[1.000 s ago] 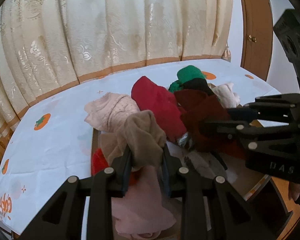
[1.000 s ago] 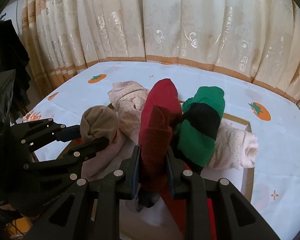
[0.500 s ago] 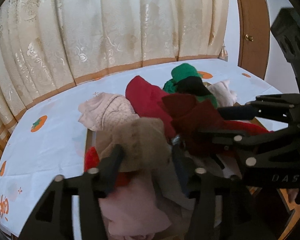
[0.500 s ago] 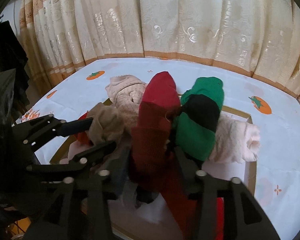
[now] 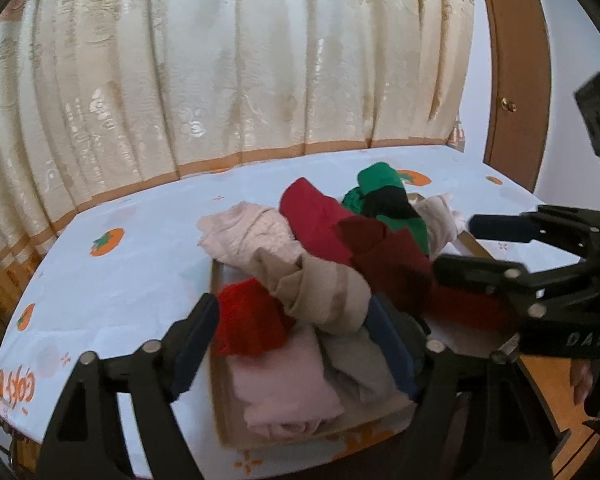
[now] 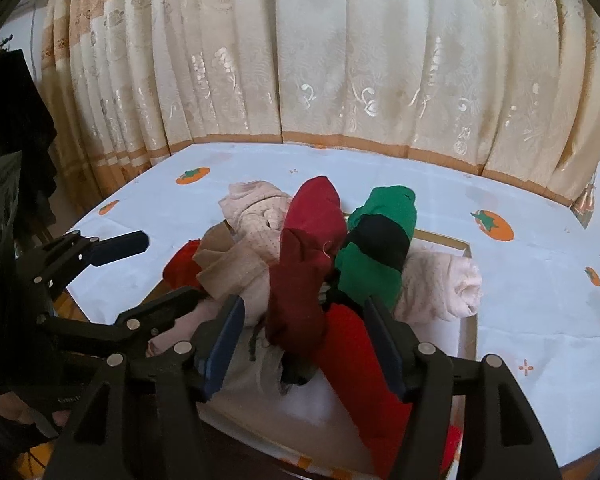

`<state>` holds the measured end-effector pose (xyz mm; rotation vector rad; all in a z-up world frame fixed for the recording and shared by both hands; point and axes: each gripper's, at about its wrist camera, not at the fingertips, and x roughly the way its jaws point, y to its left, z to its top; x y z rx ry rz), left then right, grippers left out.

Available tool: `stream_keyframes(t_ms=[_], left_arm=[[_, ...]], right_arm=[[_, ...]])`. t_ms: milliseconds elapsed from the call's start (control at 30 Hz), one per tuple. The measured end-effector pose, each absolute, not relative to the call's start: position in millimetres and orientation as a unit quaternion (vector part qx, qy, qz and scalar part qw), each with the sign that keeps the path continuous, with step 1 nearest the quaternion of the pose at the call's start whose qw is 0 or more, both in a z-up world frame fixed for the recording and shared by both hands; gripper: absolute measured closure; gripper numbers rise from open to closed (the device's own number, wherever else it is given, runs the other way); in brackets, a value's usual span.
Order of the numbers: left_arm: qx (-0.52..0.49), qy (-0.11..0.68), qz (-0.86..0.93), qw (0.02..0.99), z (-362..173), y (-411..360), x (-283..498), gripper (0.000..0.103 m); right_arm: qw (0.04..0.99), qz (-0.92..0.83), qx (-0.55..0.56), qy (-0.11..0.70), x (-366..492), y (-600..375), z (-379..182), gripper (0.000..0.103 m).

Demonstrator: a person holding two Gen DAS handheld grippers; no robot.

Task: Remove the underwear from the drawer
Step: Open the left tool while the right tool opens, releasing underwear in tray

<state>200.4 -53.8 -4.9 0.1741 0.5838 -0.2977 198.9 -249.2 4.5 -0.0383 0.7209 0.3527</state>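
Left wrist view: the left gripper (image 5: pixel 296 344) stands wide open at the lower centre, its jaws either side of the rolled beige underwear (image 5: pixel 324 296) but clear of it, so the roll rests loose on the heap in the shallow wooden drawer tray (image 5: pixel 217 364). The tray sits on the white persimmon-print tablecloth (image 5: pixel 112 280).

Right wrist view: the right gripper (image 6: pixel 304 342) is likewise spread, gripping nothing; the dark maroon underwear (image 6: pixel 298 296) lies between its jaws at centre, leaning on the green-and-black roll (image 6: pixel 376 252).

My left black plastic gripper (image 5: pixel 296 344) has blue-padded fingers (image 5: pixel 196 344) and silver screws; my right black plastic gripper (image 6: pixel 304 344) matches, stamped "DAS" at three o'clock.
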Motion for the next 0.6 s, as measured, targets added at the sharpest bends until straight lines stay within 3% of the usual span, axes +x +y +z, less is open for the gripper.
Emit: stream_keyframes(t_ms=[100,233,333,600], left_arm=[[0.074,0.273,-0.143,0.948,3,-44,183,0.006],[0.061,0.245,-0.136,0.958,18,-31,156,0.000],[0.046,0.235,-0.137,0.961,28,-24,140,0.000],[0.043,0.240,-0.135,0.960,32,-22,121,0.000]], right_arm=[[0.924,0.169,-0.010,0.343,183,-254,11,0.038],[0.937,0.158,-0.010,0.313,148,-261,25,0.037],[0.946,0.150,-0.012,0.288,126,-265,34,0.030],[0.951,0.156,-0.017,0.267,100,-262,50,0.029]])
